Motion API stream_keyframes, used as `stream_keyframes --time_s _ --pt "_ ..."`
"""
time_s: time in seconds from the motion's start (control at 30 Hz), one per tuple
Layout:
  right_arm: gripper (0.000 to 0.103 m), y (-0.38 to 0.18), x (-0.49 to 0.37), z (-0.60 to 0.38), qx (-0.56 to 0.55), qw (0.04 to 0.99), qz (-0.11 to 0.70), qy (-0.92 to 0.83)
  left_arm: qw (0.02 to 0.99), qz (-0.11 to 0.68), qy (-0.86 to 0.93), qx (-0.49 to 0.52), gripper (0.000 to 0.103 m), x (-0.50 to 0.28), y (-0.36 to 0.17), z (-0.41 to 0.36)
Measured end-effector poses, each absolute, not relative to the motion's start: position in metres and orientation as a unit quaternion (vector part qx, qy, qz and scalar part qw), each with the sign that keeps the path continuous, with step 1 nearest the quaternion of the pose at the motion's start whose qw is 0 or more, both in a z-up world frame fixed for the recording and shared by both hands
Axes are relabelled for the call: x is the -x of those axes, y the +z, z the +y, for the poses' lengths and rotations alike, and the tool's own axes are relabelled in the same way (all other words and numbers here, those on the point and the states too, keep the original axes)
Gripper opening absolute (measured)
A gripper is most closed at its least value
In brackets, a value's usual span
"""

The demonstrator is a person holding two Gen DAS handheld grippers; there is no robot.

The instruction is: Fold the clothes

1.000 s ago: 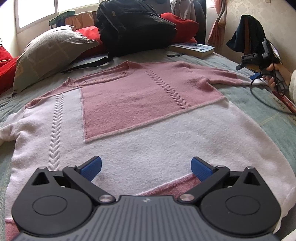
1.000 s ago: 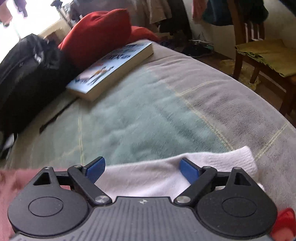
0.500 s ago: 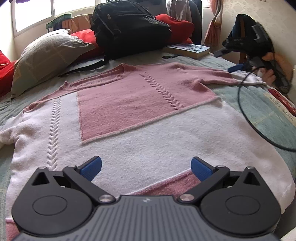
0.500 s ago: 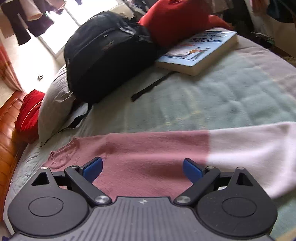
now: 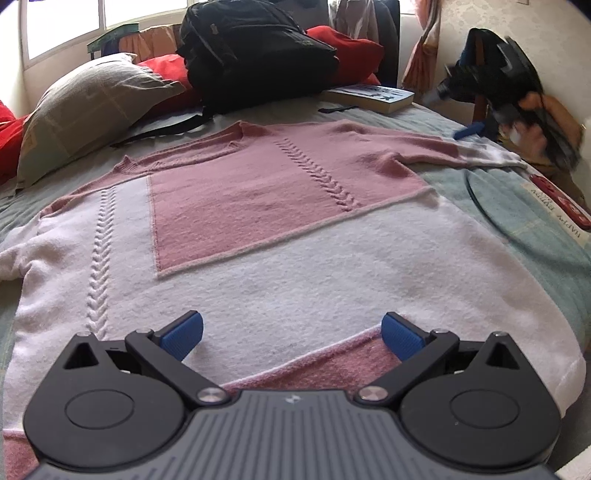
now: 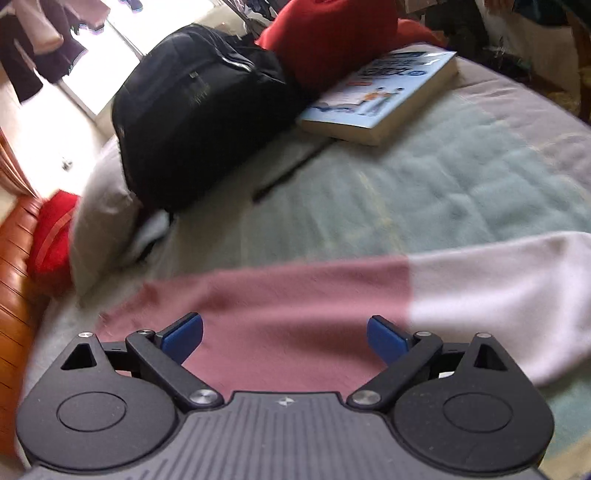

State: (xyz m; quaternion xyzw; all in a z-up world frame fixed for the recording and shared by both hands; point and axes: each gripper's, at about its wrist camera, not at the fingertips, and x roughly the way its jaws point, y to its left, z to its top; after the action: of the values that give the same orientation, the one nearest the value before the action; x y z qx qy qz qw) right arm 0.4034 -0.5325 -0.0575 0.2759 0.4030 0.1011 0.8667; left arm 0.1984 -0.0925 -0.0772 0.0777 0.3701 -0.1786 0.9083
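Daylight from window (image 5: 62, 26) upper left, blown out in both views. Soft, even light on bed (image 5: 517, 206), faint shadows. Left wrist view sharp centre, fisheye bending at edges, right tool (image 5: 498, 74) smeared upper right. Right wrist view motion-blurred throughout, backpack (image 6: 199, 110) and book (image 6: 384, 99) soft.

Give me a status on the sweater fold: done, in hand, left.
Done: the pink and white sweater lies spread flat on the bed, body unfolded. In hand: nothing is gripped. The right gripper hangs open over the outstretched sleeve; the left gripper is open over the hem. Left: every fold, sleeves and body alike.
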Motion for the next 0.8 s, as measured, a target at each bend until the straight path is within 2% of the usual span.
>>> stream_keyframes --time_s 0.37,0.8 --pt "0.098 -0.087 -0.449 -0.481 -0.307 0.834 0.428 0.164 0.909 0.375 -0.166 -0.072 0.102 -0.203 -0.080 -0.086" --pt "0.098 -0.090 -0.394 -0.597 -0.313 0.857 0.408 -0.017 0.908 0.377 -0.169 -0.066 0.102 -0.204 -0.083 -0.085"
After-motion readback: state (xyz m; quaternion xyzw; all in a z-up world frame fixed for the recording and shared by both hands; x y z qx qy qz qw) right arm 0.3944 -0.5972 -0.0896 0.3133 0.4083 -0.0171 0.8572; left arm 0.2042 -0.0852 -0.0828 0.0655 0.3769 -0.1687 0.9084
